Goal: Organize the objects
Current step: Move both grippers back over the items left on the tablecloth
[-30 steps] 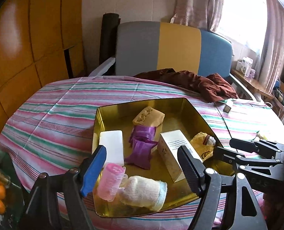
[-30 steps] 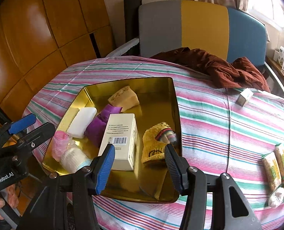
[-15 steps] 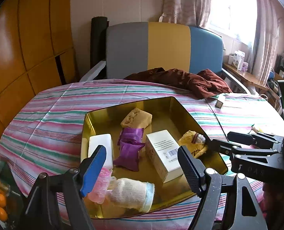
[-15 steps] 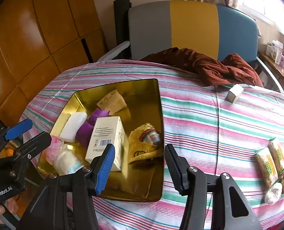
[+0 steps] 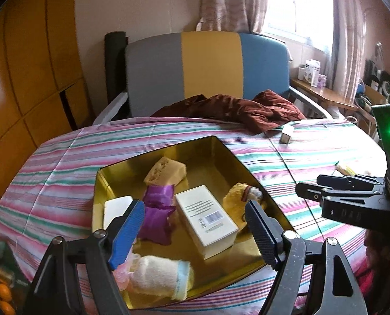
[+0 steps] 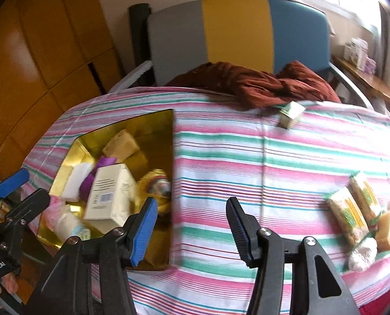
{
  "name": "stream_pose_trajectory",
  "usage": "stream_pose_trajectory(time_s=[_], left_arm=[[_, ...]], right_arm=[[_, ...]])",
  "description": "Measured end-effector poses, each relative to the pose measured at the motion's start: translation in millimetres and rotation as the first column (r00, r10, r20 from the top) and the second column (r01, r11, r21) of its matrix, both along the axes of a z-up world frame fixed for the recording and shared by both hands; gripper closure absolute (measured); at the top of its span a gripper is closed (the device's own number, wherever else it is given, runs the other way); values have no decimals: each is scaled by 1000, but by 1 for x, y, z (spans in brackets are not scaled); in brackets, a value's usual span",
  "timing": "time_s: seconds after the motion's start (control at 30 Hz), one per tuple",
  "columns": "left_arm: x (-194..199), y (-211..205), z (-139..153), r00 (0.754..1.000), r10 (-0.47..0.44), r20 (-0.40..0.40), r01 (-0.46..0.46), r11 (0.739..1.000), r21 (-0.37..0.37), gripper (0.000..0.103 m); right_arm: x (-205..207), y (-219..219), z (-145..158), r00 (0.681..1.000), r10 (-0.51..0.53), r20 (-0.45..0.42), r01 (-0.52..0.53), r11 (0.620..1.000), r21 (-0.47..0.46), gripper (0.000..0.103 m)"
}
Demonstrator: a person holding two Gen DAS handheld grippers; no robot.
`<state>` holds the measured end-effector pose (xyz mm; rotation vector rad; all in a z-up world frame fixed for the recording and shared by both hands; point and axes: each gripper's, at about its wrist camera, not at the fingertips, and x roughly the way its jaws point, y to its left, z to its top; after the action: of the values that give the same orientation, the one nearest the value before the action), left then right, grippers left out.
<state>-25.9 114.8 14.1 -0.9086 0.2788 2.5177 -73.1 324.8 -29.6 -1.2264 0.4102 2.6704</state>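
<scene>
From my left wrist view, the left gripper (image 5: 195, 225) hangs open and empty above the gold tray (image 5: 250, 169), where the white box (image 5: 205, 220) and knitted sock (image 5: 160, 278) lie. From the right wrist view, the right gripper (image 6: 191, 225) gapes empty too (over bare striped cloth), with the snack packets (image 6: 352, 210) well off to its right; I'd guess a hurried, blurred reach could nudge them off the table's edge

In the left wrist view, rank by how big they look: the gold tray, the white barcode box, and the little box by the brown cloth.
Largest to smallest:
1. gold tray
2. white barcode box
3. little box, though it lies farther away
</scene>
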Motion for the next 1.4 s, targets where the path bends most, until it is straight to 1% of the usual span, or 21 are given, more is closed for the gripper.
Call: stream_pose_trajectory(time_s=[0.27, 0.4, 0.5, 0.57, 0.67, 0.77, 0.83, 0.9, 1.0, 1.17, 1.2, 1.3, 1.37, 1.4], left_arm=[[4, 34, 0, 996, -93, 4, 93, 996, -4, 24], [3, 54, 2, 990, -138, 14, 138, 990, 0, 24], [1, 73, 3, 985, -174, 15, 174, 985, -15, 24], [-2, 85, 5, 980, -197, 29, 198, 980, -5, 24], [-5, 104, 7, 973, -228, 42, 229, 974, -3, 24], [-9, 124, 9, 965, -256, 57, 256, 967, 3, 24], [-10, 137, 10, 960, -272, 62, 273, 962, -2, 22], [-15, 151, 10, 957, -281, 73, 282, 959, -4, 20], [-23, 171, 9, 949, -297, 110, 299, 954, -1, 20], [-40, 209, 4, 937, -301, 178, 306, 952, -2, 20], [-43, 215, 3, 935, -302, 187, 308, 951, -4, 20], [-53, 238, -1, 934, -302, 192, 312, 950, -26, 21], [-58, 253, -4, 933, -306, 190, 318, 947, -39, 21], [-61, 259, -5, 933, -308, 187, 321, 946, -48, 21]], right_arm=[[31, 52, -6, 990, -133, 43, 133, 991, -10, 48], [52, 88, -6, 975, -216, 59, 219, 975, -47, 48], [71, 113, -1, 960, -275, 58, 278, 960, -42, 48], [83, 128, 3, 946, -318, 58, 320, 947, -30, 48], [107, 157, 11, 919, -392, 46, 393, 919, -28, 48], [133, 185, 18, 877, -479, 35, 480, 877, -21, 48], [150, 205, 21, 846, -532, 33, 533, 846, -31, 48], [167, 221, 22, 813, -581, 34, 582, 812, -47, 48], [185, 242, 18, 771, -636, 47, 637, 766, -85, 48], [198, 262, 11, 731, -681, 42, 678, 720, -146, 48], [200, 267, 10, 718, -695, 34, 689, 704, -171, 48], [205, 281, 6, 680, -733, 29, 718, 658, -227, 48], [202, 289, 2, 667, -744, 32, 725, 638, -262, 48], [200, 291, 0, 668, -743, 33, 722, 637, -272, 47]])
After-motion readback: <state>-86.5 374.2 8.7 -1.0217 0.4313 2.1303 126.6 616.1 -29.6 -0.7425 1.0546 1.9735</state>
